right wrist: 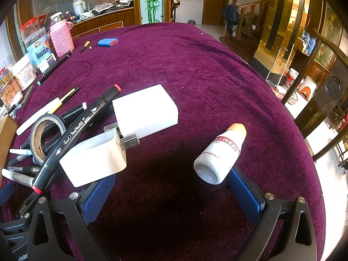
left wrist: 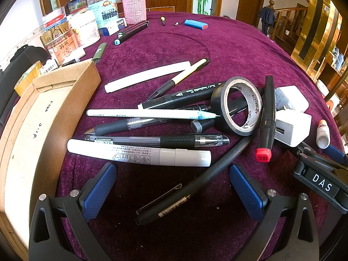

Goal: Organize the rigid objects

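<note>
A pile of pens and markers lies on the purple cloth (left wrist: pixel 217 43). My left gripper (left wrist: pixel 174 191) is open and empty, with a black pen (left wrist: pixel 195 184) lying between its fingers and a white marker (left wrist: pixel 139 152) just ahead. A black tape roll (left wrist: pixel 237 106), a red-capped marker (left wrist: pixel 266 117) and two white chargers (left wrist: pixel 291 128) lie beyond. My right gripper (right wrist: pixel 171 195) is open and empty; a white bottle (right wrist: pixel 219 154) lies by its right finger and a white charger (right wrist: pixel 95 158) by its left. A second charger (right wrist: pixel 145 111) lies ahead.
An open cardboard box (left wrist: pixel 43 119) stands at the left. Jars, a pink-sleeved bottle (left wrist: pixel 133 4) and small boxes crowd the far left edge. A blue case (left wrist: pixel 195 24) lies far back. A dark chair (right wrist: pixel 322 100) stands off the table's right edge.
</note>
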`<state>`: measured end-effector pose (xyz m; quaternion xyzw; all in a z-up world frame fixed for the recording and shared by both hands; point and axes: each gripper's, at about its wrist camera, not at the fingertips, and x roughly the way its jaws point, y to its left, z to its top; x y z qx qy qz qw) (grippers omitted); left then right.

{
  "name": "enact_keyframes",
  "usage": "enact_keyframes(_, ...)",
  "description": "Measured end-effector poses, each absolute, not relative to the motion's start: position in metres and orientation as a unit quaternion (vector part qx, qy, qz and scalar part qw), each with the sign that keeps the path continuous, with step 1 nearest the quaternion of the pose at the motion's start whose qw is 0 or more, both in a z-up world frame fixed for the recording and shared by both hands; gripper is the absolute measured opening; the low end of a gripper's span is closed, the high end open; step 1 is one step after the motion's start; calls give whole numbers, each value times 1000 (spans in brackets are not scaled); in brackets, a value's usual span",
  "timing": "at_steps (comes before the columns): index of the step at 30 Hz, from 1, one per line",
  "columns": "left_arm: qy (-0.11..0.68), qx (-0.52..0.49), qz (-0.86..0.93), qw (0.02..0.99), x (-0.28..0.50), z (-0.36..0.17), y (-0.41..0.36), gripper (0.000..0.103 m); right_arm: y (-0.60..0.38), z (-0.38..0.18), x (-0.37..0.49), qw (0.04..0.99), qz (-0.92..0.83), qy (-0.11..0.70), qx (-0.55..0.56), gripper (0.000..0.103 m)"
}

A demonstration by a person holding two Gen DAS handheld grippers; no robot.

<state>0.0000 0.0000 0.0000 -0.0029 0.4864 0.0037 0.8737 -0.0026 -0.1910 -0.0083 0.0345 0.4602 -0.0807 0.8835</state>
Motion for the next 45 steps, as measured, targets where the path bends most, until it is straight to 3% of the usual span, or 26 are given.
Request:
enact_keyframes(3, 486, -2, -7, 874, -1, 0, 1, 103, -191, -8, -2, 883, -81, 460, 34, 102)
enact_keyframes(5, 487, -18, -14, 873, -10, 7, 9, 94, -191, -8, -2, 883, -81, 460, 34, 102)
enact_keyframes(7, 470, -60, -19, 881, -25, 23, 30, 93, -191, -8, -2, 884, -80, 459, 34, 102)
enact_keyframes(12, 296, -84, 17, 951, -101, 101, 79, 94, -196, -5, -6, 881, -49, 469, 32, 102)
enact_keyframes(14, 228, -96, 32, 968, -125, 121, 99, 103, -197, -5, -5, 877, -36, 478, 32, 102)
enact_keyframes(16, 197, -103, 27, 975, -132, 124, 113, 103, -195, -5, -6, 872, -30, 488, 19, 102)
enact_keyframes(19, 307, -71, 28, 949, -104, 99, 109, 103, -197, -5, -9, 871, -25, 490, 14, 102)
enact_keyframes(22, 340, -66, 18, 938, -98, 82, 95, 103, -199, -3, -12, 871, -23, 491, 13, 102)
enact_keyframes(25, 351, -31, -15, 936, -94, 72, 73, 103, -204, 9, -29, 881, -33, 471, 21, 95)
enact_keyframes(29, 368, -14, -59, 928, -84, 62, 51, 103, -215, 65, -75, 943, -53, 326, 27, 96)
enact_keyframes(31, 386, -17, -78, 919, -73, 55, 41, 103, -221, 88, -89, 969, -73, 235, 23, 103)
enact_keyframes(34, 404, -37, -103, 908, -59, 50, 34, 103, -227, 92, -58, 968, -101, 228, 6, 103)
enact_keyframes(36, 410, -48, -119, 903, -49, 50, 31, 99, -235, 79, -29, 962, -73, 259, 46, 102)
enact_keyframes(38, 417, -42, -132, 898, -38, 51, 26, 74, -241, 61, -10, 956, -62, 276, 79, 102)
enact_keyframes(40, 431, -32, -139, 891, -25, 49, 20, 63, -239, 47, 4, 945, -66, 310, 75, 102)
enact_keyframes(45, 440, -21, -131, 888, 0, 41, 4, 63, -243, 43, 5, 947, -61, 307, 78, 101)
